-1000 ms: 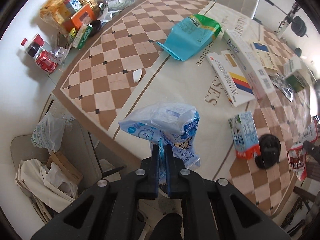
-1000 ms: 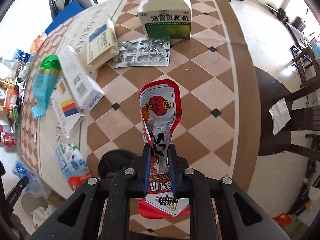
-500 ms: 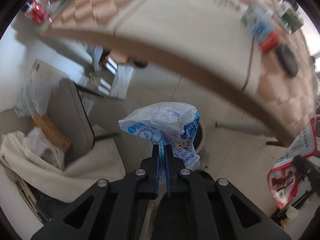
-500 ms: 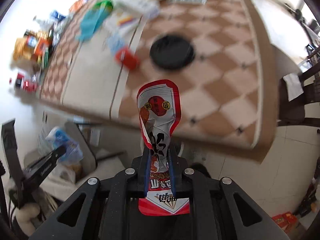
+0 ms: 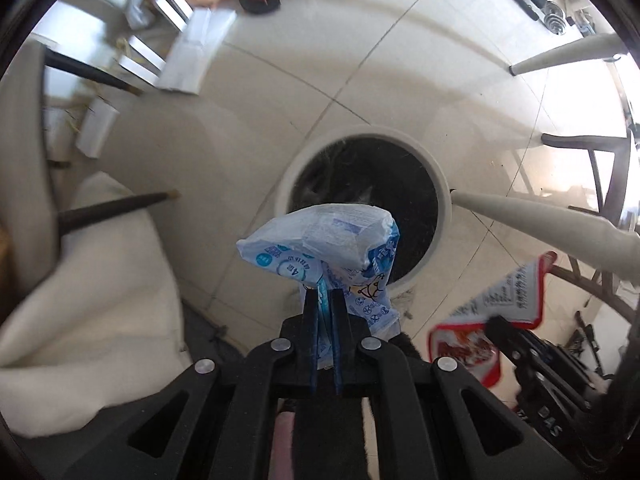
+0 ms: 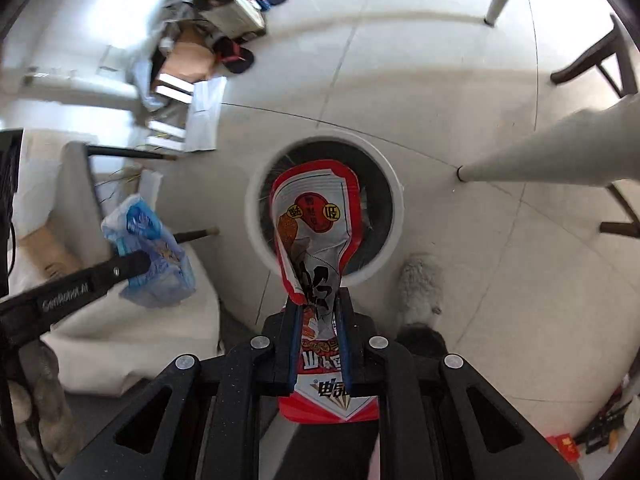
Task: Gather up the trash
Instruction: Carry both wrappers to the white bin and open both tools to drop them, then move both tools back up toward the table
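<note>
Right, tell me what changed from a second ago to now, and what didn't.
Both claws swung off the checkered table and down toward the floor; each now points at the round white-rimmed trash bin. The left claw stays shut on the blue and white wrapper, the right claw on the red and white snack bag. Nothing has been let go yet.

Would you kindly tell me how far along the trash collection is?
Done: both wrappers are picked up. In hand: the left gripper clamps a crumpled blue-white plastic wrapper, the right gripper a red-white snack packet, both over the round white bin. Left: releasing them.
</note>
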`<state>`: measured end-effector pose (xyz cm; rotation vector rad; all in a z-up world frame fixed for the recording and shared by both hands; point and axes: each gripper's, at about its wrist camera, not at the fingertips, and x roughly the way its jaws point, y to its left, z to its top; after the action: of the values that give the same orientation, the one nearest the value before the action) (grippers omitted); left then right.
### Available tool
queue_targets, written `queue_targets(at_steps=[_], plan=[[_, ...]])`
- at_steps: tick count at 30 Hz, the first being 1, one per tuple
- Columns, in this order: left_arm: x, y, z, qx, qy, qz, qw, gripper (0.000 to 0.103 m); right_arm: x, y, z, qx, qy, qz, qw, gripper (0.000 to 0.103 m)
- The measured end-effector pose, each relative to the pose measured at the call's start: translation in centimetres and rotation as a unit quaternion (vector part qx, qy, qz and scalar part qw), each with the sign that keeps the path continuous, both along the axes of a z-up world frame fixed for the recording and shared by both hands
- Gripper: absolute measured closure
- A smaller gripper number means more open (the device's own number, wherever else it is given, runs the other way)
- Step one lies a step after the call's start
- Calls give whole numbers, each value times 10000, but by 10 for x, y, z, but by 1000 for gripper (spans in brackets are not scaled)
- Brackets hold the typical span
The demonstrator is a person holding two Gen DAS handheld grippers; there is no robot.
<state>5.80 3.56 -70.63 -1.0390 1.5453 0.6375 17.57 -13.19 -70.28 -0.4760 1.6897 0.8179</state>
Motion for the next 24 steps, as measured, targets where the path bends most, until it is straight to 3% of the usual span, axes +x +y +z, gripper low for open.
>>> queue_targets(at_steps=[5,10,12,13,14,15,16,20,23,24], plan=[[6,2,-40,-282,-136,181,9993,96,13,9,-67,-86,31,-26,10000,87],[11,0,-56,-602,-134,235,9978,95,22,23,-102,-135,147,130,9997,80],[10,0,-58,-576,-236,249,9978,83,23,31,-117,-233,171,187,9994,72],[9,1,-57,-560,-287,254,9977,58,23,31,-121,-260,181,213,9993,68],[4,1,-58,-515,-314,276,9978,27,23,35,-127,-279,206,236,9991,58],[4,2,-58,-430,-330,288,9981,16,20,40,-133,-305,168,272,9990,56],[2,1,-56,-338,-324,266,9985,11,20,40,-135,-325,134,321,9989,55],[-7,-4,-51,43,63,98,9999,9,13,43,-138,-482,-78,500,9976,34],[-15,-10,-38,287,234,57,9993,1,7,44,-132,-629,-307,635,9955,9],[-17,-13,-33,383,270,56,9989,1,6,44,-129,-651,-384,651,9950,6]])
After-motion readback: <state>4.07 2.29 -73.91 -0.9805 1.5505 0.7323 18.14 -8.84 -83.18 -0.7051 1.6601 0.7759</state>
